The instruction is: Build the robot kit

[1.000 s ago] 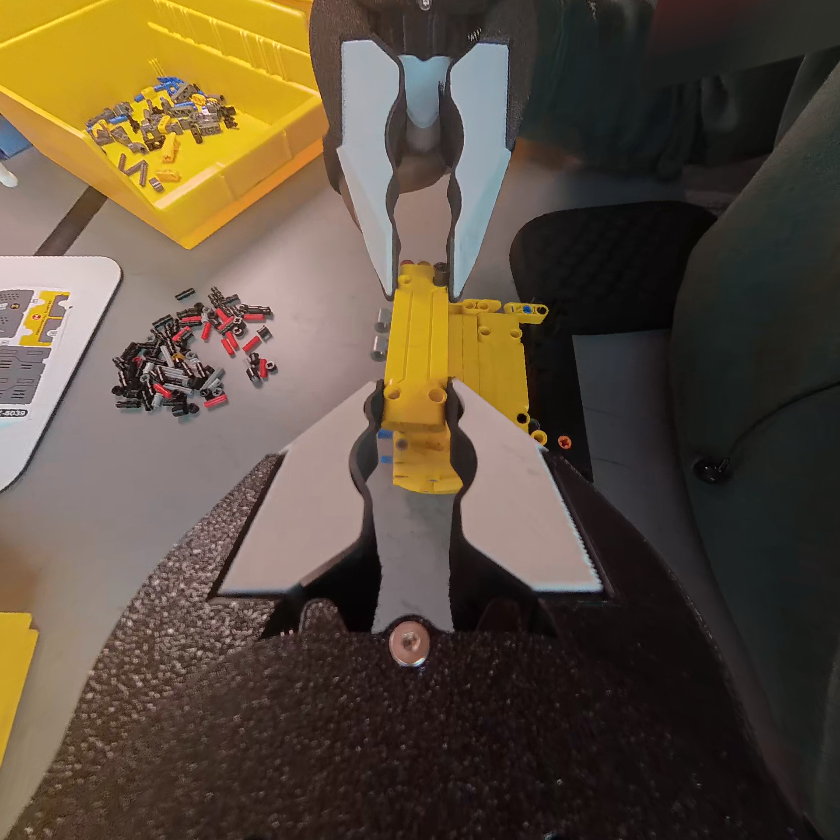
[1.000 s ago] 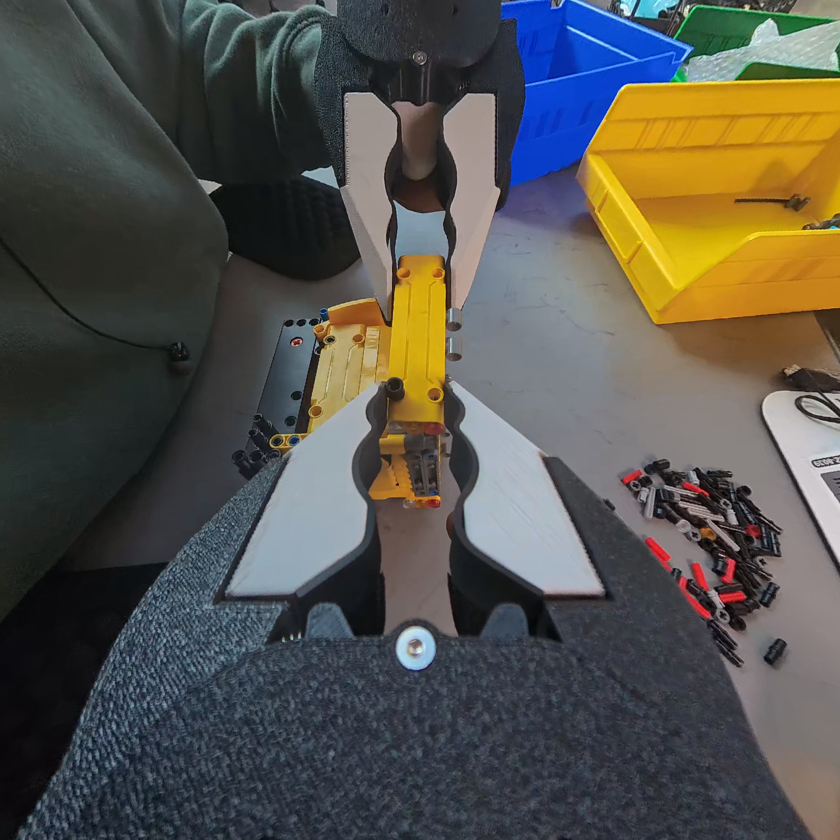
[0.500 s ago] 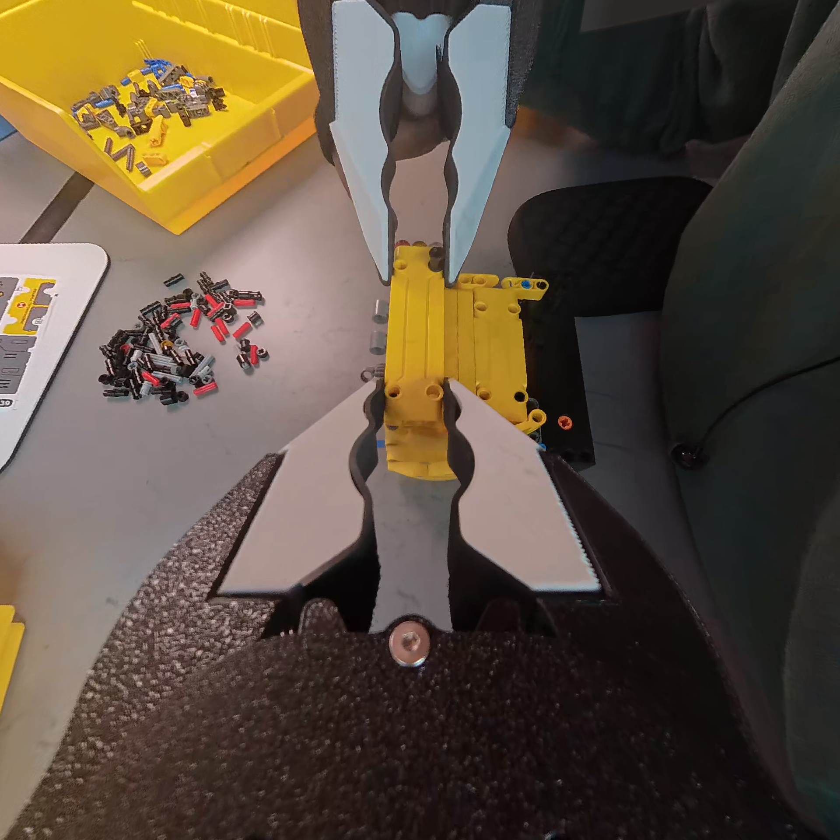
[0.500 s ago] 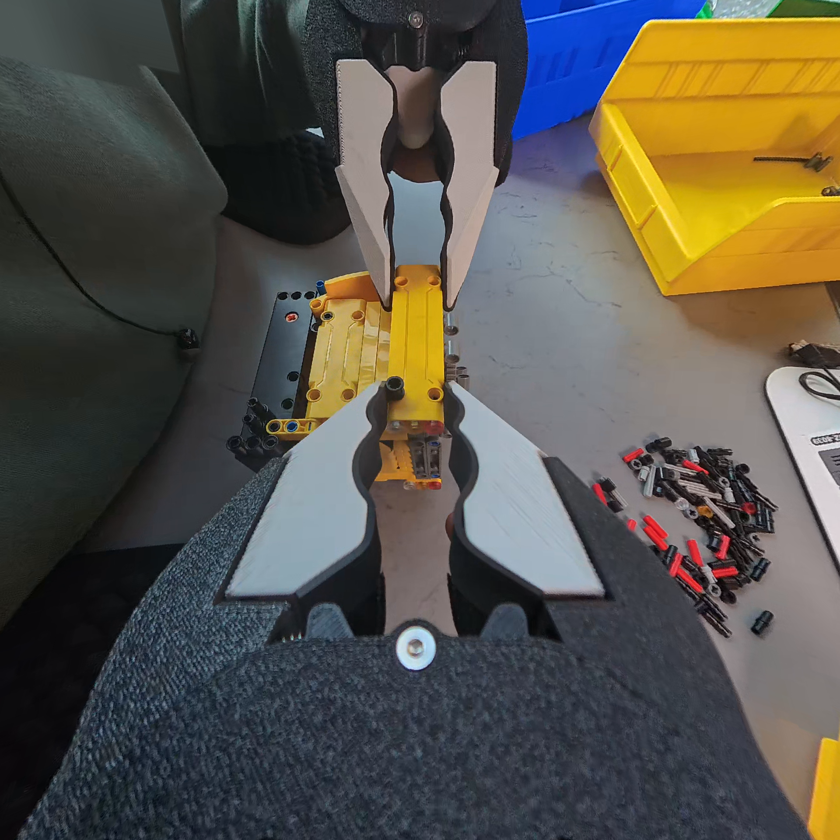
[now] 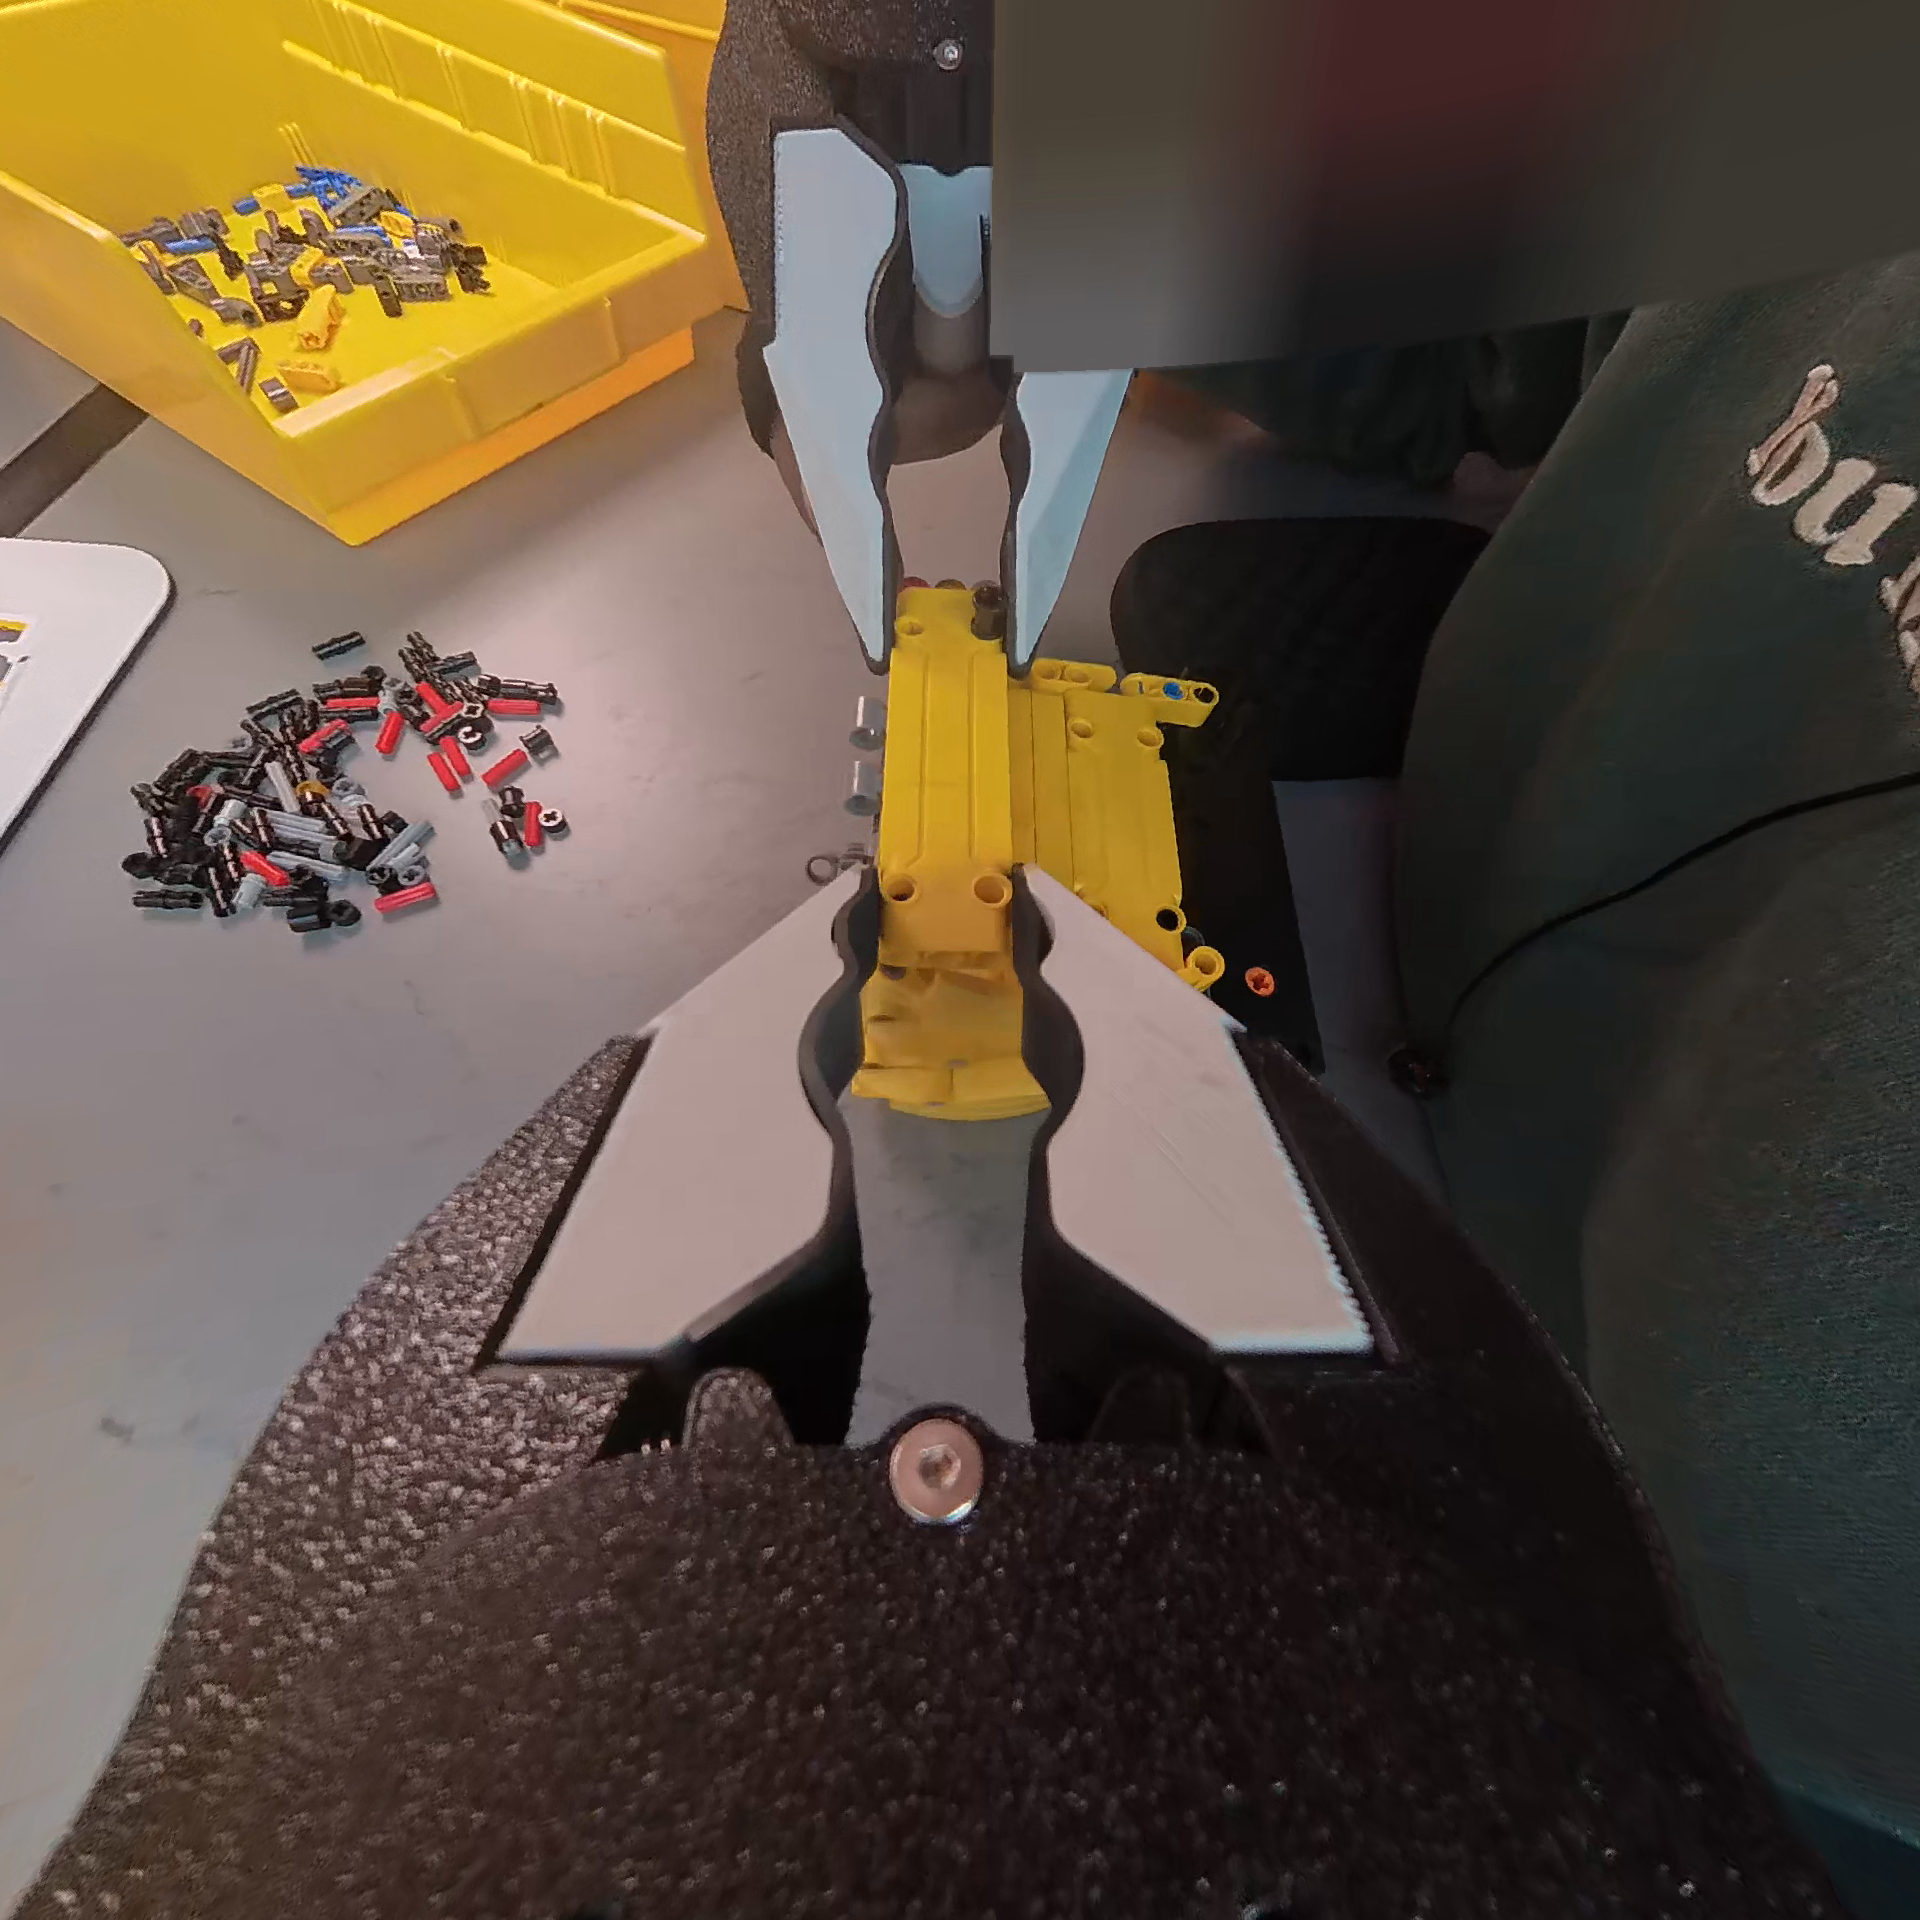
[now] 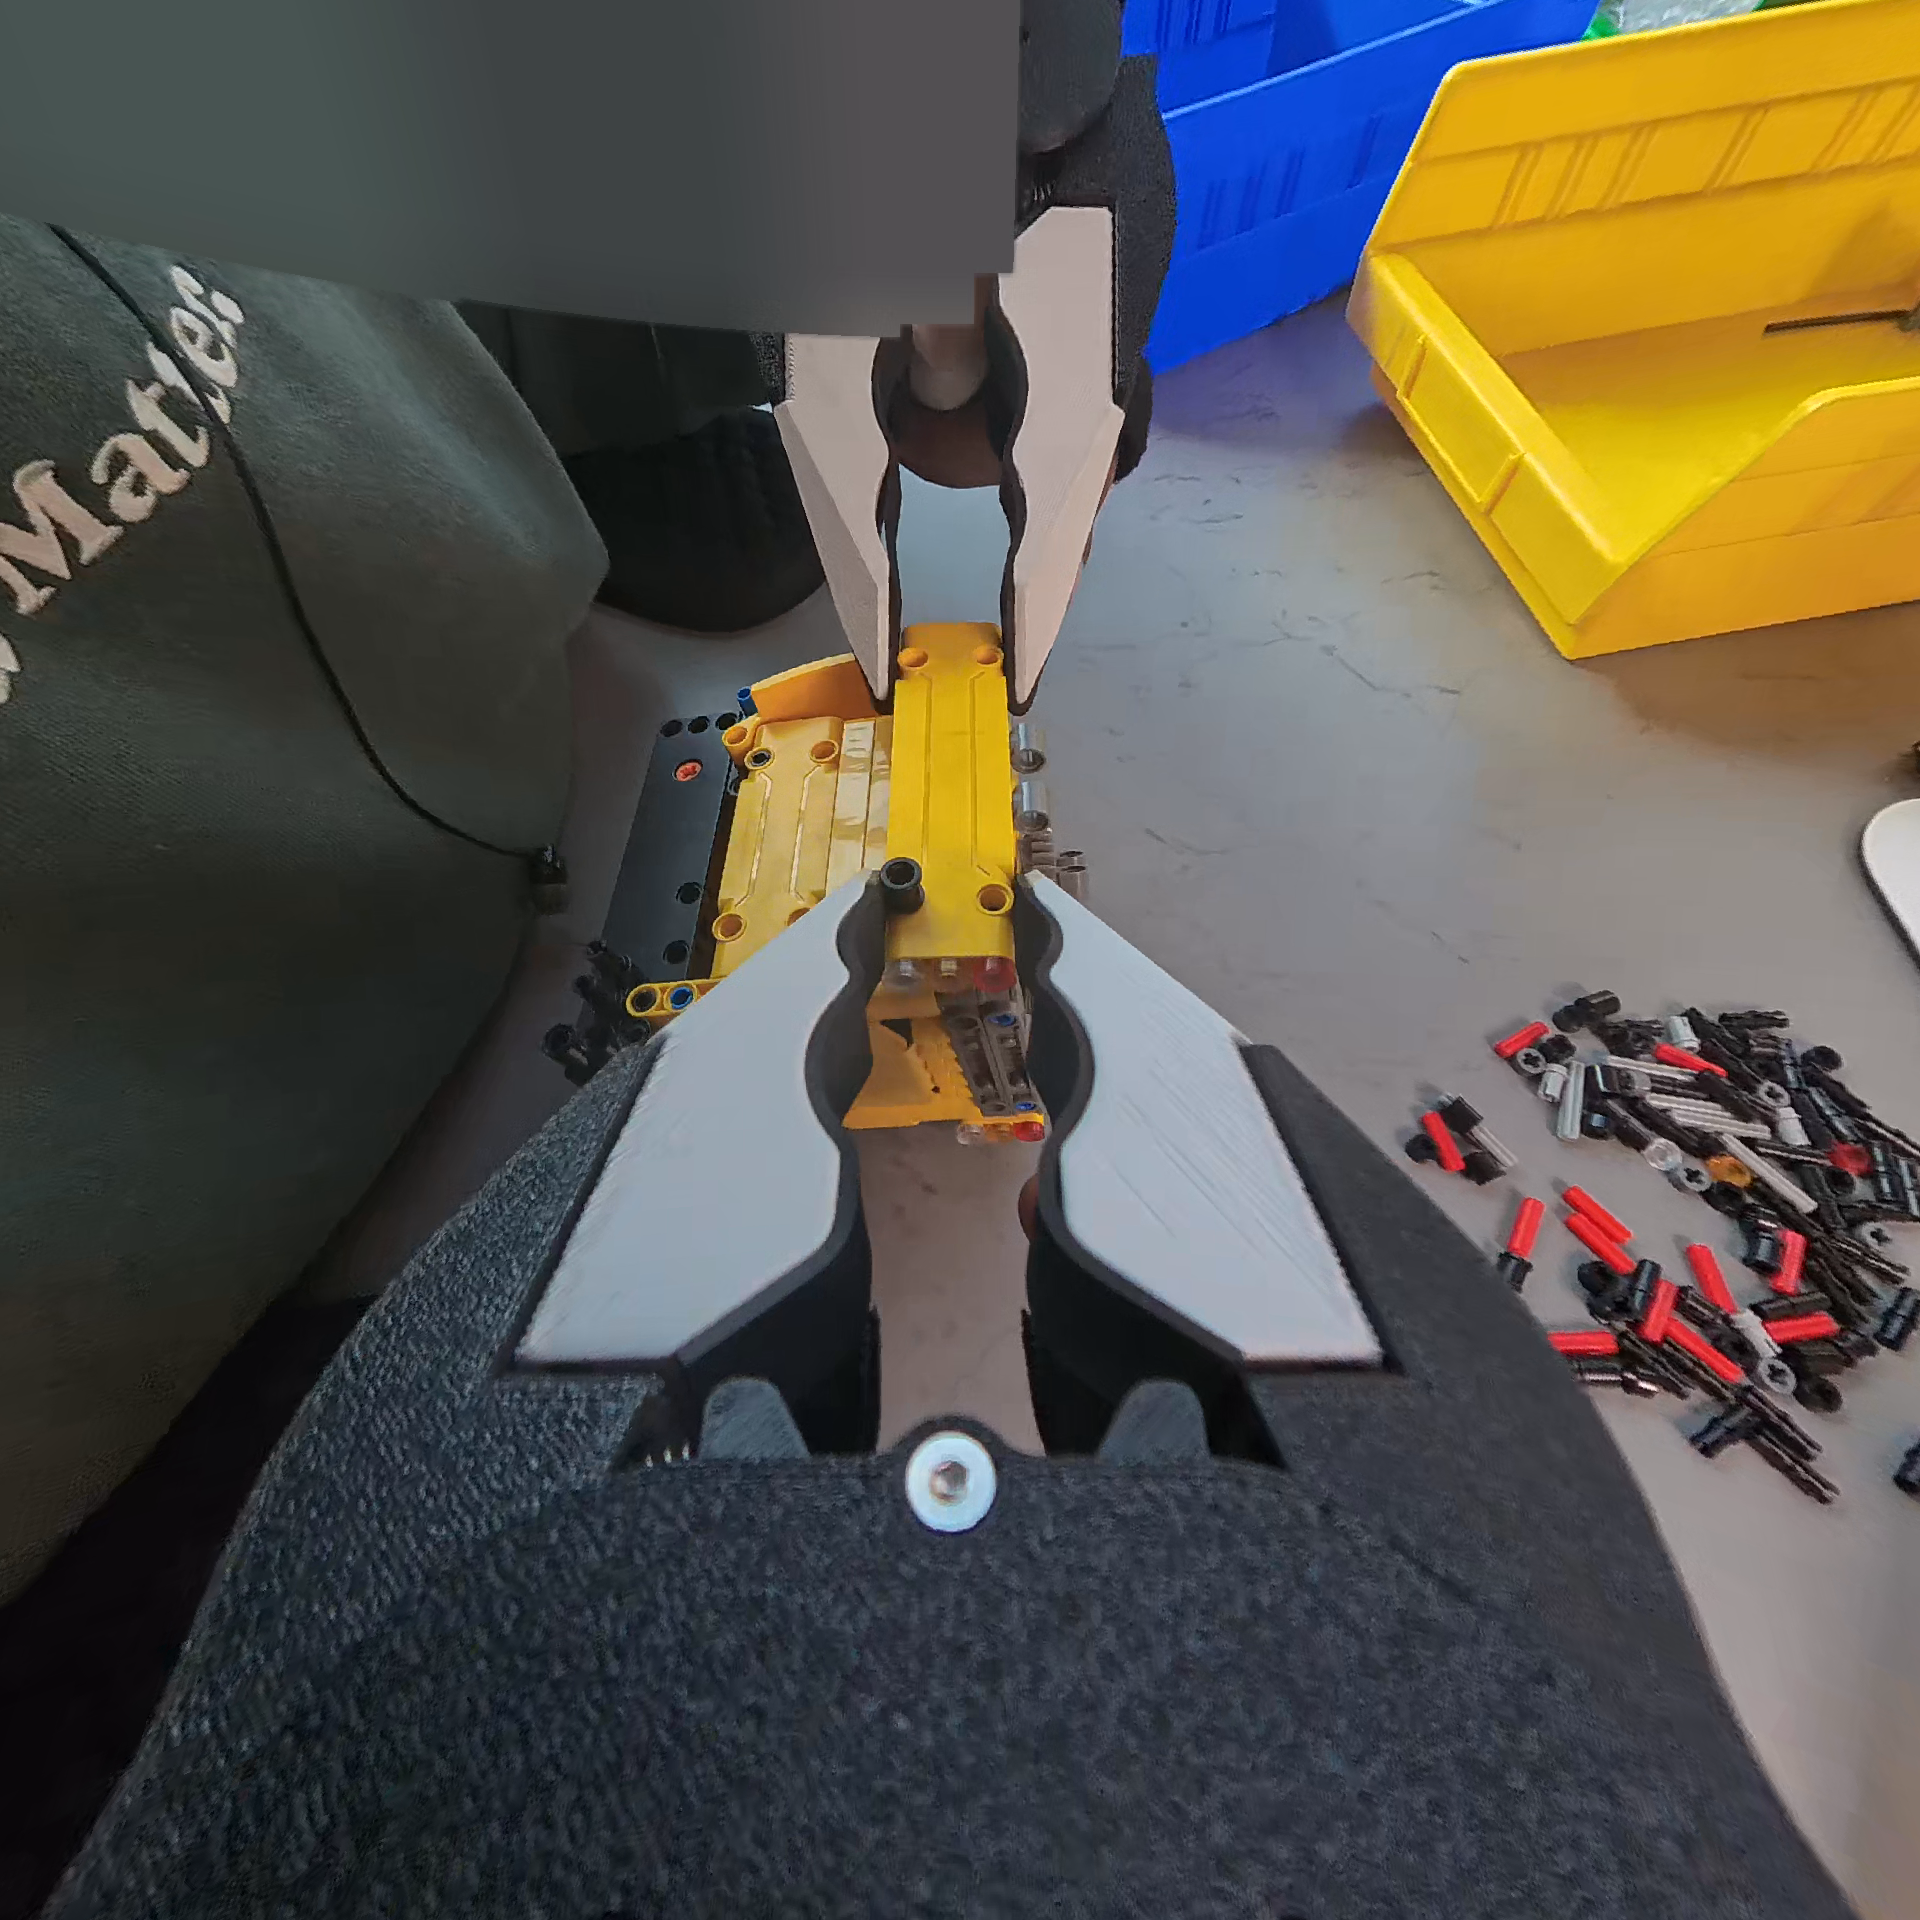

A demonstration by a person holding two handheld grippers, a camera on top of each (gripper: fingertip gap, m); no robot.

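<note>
A grey table (image 5: 644, 540) carries everything; a person in a dark green sweatshirt (image 5: 1714, 935) sits close against its edge. On the left wrist view a yellow bin (image 5: 499, 395) with a scatter of small grey, blue and yellow parts sits at the far left; on the right wrist view a second yellow bin (image 6: 1662, 436) and a blue bin (image 6: 1278, 177) stand at the far right. In the middle lies a yellow brick assembly (image 5: 945, 790), with a black perforated plate (image 5: 1262, 904) joined along its side nearest the person. The left gripper (image 5: 948, 896) is clamped on one end of the raised yellow beam of that assembly, fingers pressed to both flanks; the right gripper (image 6: 943, 894) is clamped on the opposite end, so the two face each other along the beam, each tip showing in the other's view. A loose pile of black, red and grey pins (image 5: 332, 790) lies well apart on the table; a white card's (image 5: 73, 644) corner shows just beyond the pile.
</note>
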